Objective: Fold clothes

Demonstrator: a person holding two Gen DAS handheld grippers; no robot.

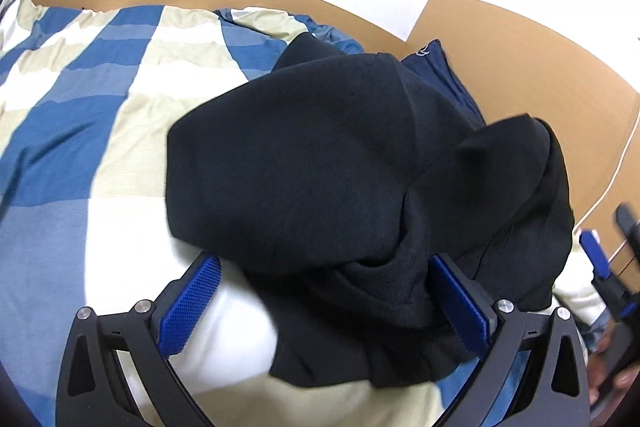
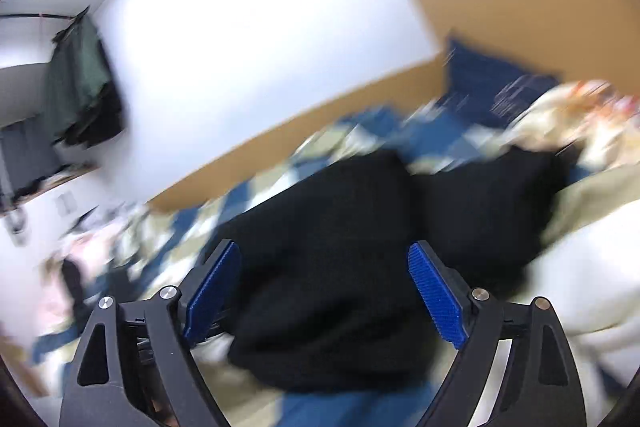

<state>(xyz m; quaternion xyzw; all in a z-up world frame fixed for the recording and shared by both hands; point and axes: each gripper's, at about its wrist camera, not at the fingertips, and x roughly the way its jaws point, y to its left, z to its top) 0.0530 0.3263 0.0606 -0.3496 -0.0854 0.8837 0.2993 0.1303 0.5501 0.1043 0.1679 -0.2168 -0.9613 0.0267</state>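
Black garment (image 1: 320, 167) lies bunched on the checked blue/cream bed cover (image 1: 80, 99), not yet flat. Left gripper (image 1: 324, 291) jaws wide, cloth w/in the gap; right gripper (image 2: 324, 291) also wide over it, view blurred. Step: prob. spreading out. Next: pinch an edge, pull flat.

Matt black knit garment (image 1: 320, 167), soft checked cotton bedspread (image 1: 80, 87), smooth wood-look headboard (image 1: 520, 47)
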